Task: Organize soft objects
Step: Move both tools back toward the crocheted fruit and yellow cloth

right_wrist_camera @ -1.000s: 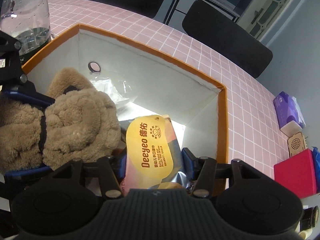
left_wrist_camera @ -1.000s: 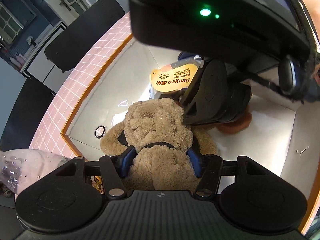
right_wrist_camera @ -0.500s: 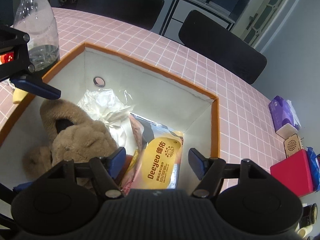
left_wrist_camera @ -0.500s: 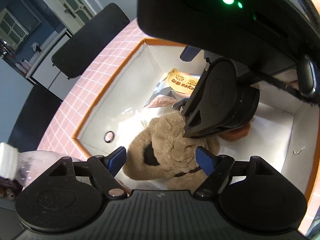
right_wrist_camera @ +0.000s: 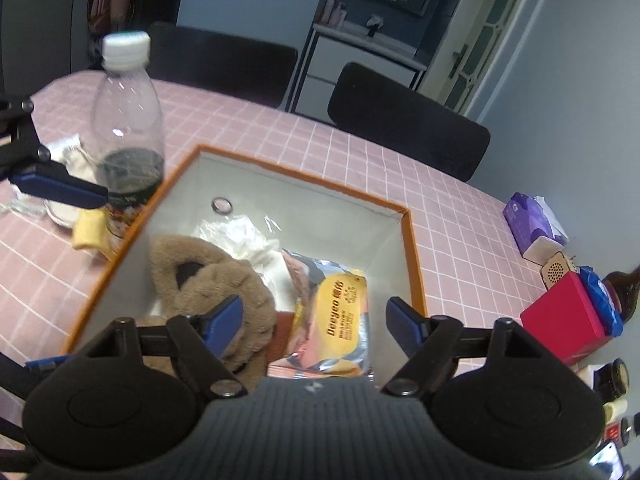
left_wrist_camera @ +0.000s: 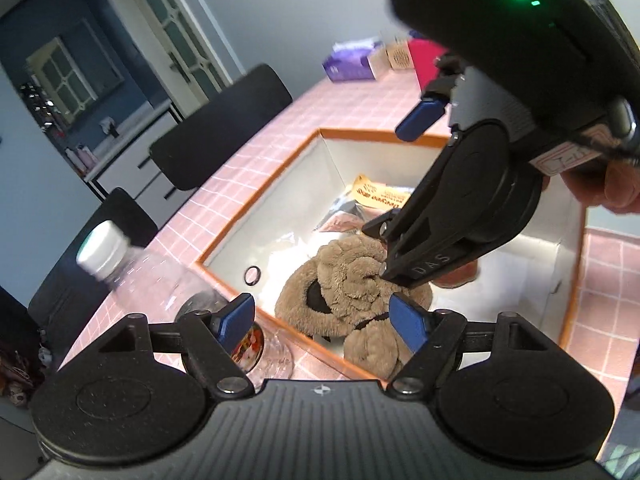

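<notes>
Left wrist view: blue fingers point(left_wrist_camera: 236, 317) of the left gripper point(left_wrist_camera: 322, 322) spread wide, nothing between them. They hang above the near rim of the orange-edged box point(left_wrist_camera: 264, 184). Brown plush slippers point(left_wrist_camera: 352, 296) lie on the box floor at its near side, below and ahead of the fingertips, apart from them. The right gripper point(left_wrist_camera: 460, 216) crosses the upper right of the view, over the box. Yellow-labelled wipes pack point(left_wrist_camera: 380, 196) lies toward the far wall. Clear water bottle point(left_wrist_camera: 160, 284) stands on the pink tiled table point(left_wrist_camera: 240, 168), just outside the box's left rim.

Right wrist view: right gripper point(right_wrist_camera: 316, 320) likewise agape and empty, above the box point(right_wrist_camera: 412, 256). Slippers point(right_wrist_camera: 212, 280) under the left fingertip, at the left wall; wipes pack point(right_wrist_camera: 340, 320) lies between the fingers, lower down, beside the slippers. Crumpled clear plastic point(right_wrist_camera: 236, 236) behind both. Bottle point(right_wrist_camera: 128, 120) off the box's left rim.
</notes>
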Tool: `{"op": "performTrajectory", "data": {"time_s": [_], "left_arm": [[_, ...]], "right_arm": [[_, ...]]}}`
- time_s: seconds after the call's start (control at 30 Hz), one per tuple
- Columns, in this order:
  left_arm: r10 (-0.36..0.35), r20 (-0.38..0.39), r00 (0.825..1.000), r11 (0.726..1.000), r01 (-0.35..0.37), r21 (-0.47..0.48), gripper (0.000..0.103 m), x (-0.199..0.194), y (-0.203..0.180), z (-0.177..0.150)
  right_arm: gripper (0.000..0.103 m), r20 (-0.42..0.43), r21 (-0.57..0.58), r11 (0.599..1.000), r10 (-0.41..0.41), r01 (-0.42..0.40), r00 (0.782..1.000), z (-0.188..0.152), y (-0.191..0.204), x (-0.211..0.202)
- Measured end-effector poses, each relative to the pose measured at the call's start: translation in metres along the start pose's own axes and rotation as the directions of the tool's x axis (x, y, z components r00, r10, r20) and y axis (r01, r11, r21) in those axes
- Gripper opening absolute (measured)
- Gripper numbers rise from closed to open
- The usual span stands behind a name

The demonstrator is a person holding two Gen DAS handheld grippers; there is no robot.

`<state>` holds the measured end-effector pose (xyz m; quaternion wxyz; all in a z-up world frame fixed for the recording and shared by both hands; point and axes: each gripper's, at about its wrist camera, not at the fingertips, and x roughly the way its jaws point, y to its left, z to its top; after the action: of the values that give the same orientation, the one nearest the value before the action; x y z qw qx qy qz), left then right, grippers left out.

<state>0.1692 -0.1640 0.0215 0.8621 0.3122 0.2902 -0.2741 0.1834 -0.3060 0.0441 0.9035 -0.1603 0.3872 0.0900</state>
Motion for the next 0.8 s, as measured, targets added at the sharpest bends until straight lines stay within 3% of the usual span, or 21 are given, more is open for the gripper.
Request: {"op": "performTrajectory", "data": {"time_s": [0.3, 0.47, 0.6, 0.8], "left_arm": [[0.060, 0.145, 0.988, 0.991, -0.041, -0.125, 0.090, -0.049, 0.011, -0.043], [0.119, 0.162, 0.980, 0.966, -0.077, -0.247, 0.090, -0.063, 0.023, -0.079], [0.190, 0.139, 0.972, 0.925, -0.130, -0.356, 0.090, -0.068, 0.033, -0.113], [0.231, 0.077, 0.970, 0.828, -0.154, -0.540, 0.089, -0.071, 0.054, -0.164]], "right_arm": [[0.090, 0.138, 0.073, 0.992, 0.093, -0.103, 0.986, -0.006, 0.030, -0.043], [0.091, 0.176, 0.061, 0.986, 0.145, -0.158, 0.974, -0.010, 0.061, -0.060], [0.095, 0.212, 0.035, 0.984, 0.166, -0.177, 0.963, -0.015, 0.090, -0.071], [0.095, 0.291, 0.000, 0.984, 0.169, -0.177, 0.942, -0.031, 0.143, -0.074]]}}
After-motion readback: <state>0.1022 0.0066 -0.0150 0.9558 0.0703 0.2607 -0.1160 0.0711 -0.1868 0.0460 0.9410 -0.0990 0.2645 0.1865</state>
